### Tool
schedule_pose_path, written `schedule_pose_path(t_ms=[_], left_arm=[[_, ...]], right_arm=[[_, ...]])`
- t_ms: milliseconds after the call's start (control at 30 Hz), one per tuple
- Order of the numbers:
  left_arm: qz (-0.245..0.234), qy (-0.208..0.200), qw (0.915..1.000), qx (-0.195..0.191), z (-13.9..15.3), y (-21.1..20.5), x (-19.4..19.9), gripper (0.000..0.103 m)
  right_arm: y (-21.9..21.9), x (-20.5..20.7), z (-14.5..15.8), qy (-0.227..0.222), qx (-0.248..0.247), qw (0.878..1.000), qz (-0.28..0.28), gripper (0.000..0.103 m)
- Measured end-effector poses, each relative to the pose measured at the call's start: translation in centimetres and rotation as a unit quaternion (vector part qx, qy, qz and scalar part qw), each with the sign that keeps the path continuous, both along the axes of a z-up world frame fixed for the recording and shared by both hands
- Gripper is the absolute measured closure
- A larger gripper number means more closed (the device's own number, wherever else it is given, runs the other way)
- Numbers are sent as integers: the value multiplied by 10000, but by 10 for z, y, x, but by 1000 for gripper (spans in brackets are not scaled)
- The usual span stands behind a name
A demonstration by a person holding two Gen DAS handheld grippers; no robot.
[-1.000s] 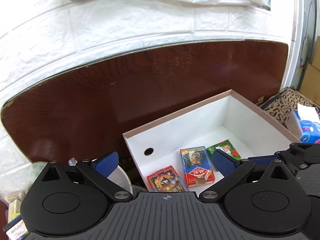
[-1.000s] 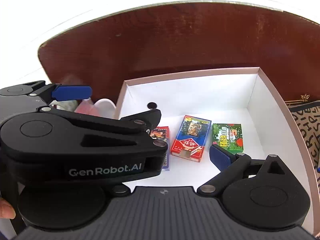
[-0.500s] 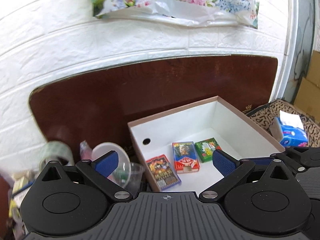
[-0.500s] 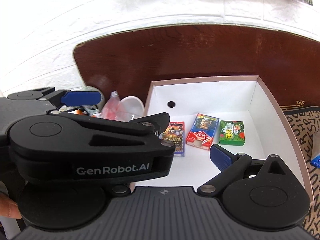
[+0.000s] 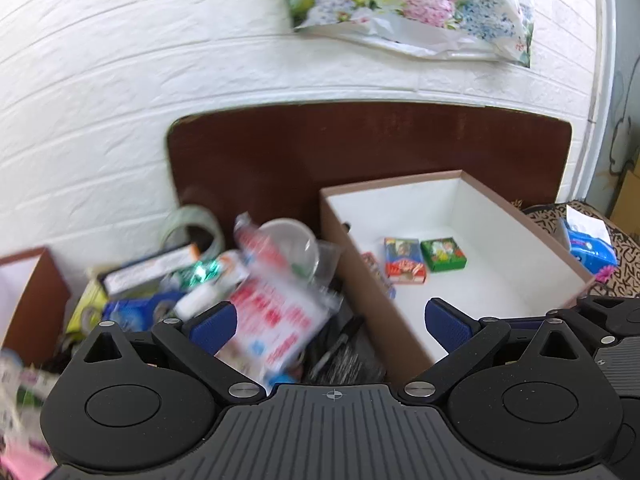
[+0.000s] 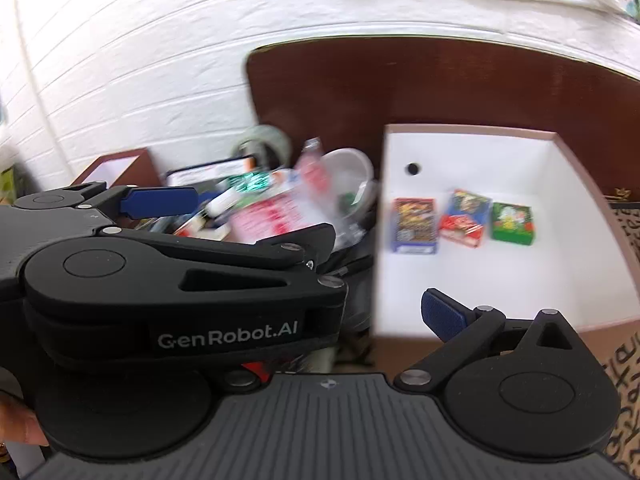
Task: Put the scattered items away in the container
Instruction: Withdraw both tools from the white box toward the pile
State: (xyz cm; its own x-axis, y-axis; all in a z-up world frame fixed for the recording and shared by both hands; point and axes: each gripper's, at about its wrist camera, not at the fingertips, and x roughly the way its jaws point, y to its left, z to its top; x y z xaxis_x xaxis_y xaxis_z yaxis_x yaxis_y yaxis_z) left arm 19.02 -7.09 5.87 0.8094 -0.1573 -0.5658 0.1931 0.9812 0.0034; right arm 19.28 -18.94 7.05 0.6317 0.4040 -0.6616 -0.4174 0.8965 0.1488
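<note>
— White inside and pinkish-brown at the rim, the box (image 5: 516, 248) sits by the right edge of the dark table (image 5: 360, 148), against the brick wall. Three small card packs lie in a row on its floor: a blue-edged one (image 6: 414, 226), a red one (image 5: 404, 266) and a green one (image 5: 444, 255).

— And what is left to tidy?

— A pile (image 5: 240, 280) beside the box's left wall: a packet with red print (image 5: 276, 320), a clear cup (image 5: 292, 244), a tape roll (image 5: 196, 224) by the wall. Much of it is blurred.

— The tongs?

— Left gripper (image 5: 332, 320) is released, jaws wide, above the packet and holding nothing. Right gripper (image 6: 280, 264) has one pad showing; the left tool hides the other, so I cannot tell.

— How would you take the next piece?

— Probably the packet, since it lies on top. Come down with one pad on each long edge, pinch lightly, lift clear of the cup, then carry it over the box's left wall.

— Any writing?

— "GenRobot.AI" on the left tool. The packet's print is too blurred to read.
</note>
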Motion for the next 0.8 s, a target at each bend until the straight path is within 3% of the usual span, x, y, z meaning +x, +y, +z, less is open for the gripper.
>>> schedule_pose_path(t_ms=[433, 800], left_arm=[[392, -70, 9992, 54, -23, 63, -90, 0], [626, 493, 9965, -234, -65, 102, -126, 0]], right_arm=[[57, -93, -19, -759, -259, 9945, 667, 2], [87, -139, -53, -901, -547, 9909, 839, 2]])
